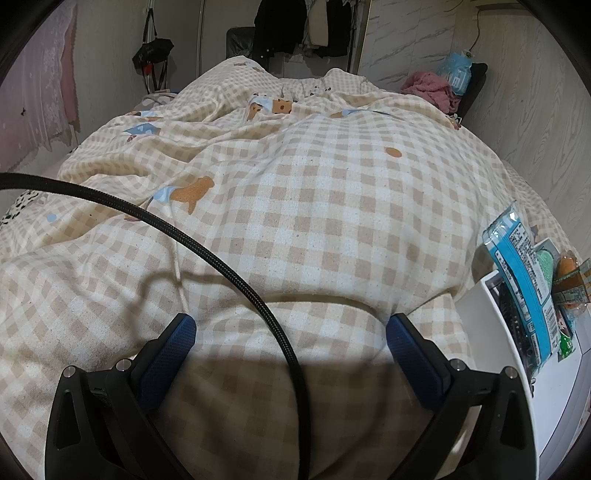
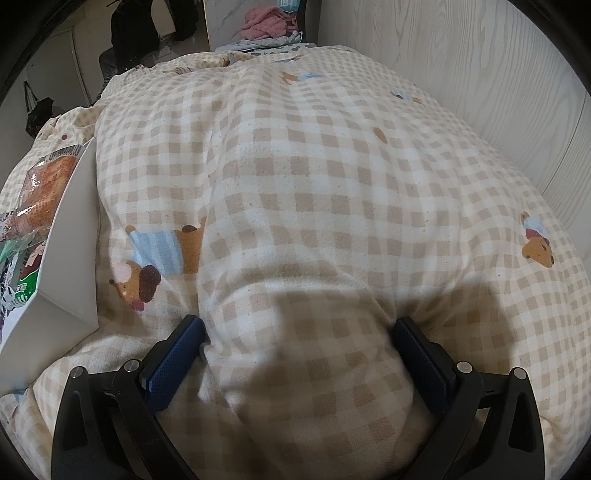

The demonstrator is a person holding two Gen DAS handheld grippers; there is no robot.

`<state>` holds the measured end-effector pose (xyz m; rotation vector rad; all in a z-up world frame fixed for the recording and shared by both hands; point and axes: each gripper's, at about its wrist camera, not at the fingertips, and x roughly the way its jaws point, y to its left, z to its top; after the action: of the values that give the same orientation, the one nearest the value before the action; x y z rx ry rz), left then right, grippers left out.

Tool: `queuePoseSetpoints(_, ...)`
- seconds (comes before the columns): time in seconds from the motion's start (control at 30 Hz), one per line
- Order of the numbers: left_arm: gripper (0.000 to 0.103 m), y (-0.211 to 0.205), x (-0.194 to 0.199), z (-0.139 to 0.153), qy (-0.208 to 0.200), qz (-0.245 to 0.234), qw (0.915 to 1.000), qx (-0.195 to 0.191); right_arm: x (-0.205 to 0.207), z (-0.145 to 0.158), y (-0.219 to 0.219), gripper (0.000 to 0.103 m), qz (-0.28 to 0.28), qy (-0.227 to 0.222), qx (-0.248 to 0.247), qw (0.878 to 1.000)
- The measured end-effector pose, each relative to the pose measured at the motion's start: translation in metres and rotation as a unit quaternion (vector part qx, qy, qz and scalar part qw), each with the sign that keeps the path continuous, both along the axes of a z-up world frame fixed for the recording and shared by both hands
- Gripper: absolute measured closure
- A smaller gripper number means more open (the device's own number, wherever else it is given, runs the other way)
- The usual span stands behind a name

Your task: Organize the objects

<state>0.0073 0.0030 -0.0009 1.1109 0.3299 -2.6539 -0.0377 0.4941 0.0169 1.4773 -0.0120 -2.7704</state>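
A white box (image 1: 476, 310) stands on the bed at the right edge of the left wrist view. It holds a blue snack packet (image 1: 524, 280), an orange packet (image 1: 567, 273) and other packets. The same box (image 2: 70, 236) shows at the left of the right wrist view with an orange packet (image 2: 48, 188) and green packets (image 2: 26, 273) in it. My left gripper (image 1: 291, 325) is open and empty, low over the checked quilt (image 1: 295, 206). My right gripper (image 2: 299, 328) is open and empty, its fingers pressed against a fold of the quilt (image 2: 314, 184).
A black braided cable (image 1: 184, 236) arcs across the left wrist view above the quilt. A wood-grain wall (image 2: 480, 74) runs along the bed's right side. Pink cloth (image 1: 428, 88) and a blue pack (image 1: 456, 72) lie at the far end. Dark clothes (image 1: 291, 26) hang beyond.
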Motion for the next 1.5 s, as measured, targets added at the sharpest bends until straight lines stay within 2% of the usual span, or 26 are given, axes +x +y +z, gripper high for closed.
queuePoseSetpoints(0.83, 0.0, -0.0014, -0.0044, -0.0028, 0.001, 0.0, 1.0, -0.001, -0.0083, -0.0043, 0.0012, 0.0, 0.01, 0.009, -0.019, 1.0)
queuePoseSetpoints(1.03, 0.0, -0.0007, -0.0024, -0.0034, 0.001, 0.0, 1.0, 0.0, -0.0074, -0.0012, 0.0024, 0.0, 0.005, 0.005, -0.006, 1.0)
queuePoseSetpoints(1.5, 0.0, 0.0, -0.0002, -0.0026, -0.001, 0.0, 1.0, 0.001, -0.0083, -0.0022, 0.0023, 0.0, 0.009, 0.008, -0.012, 1.0)
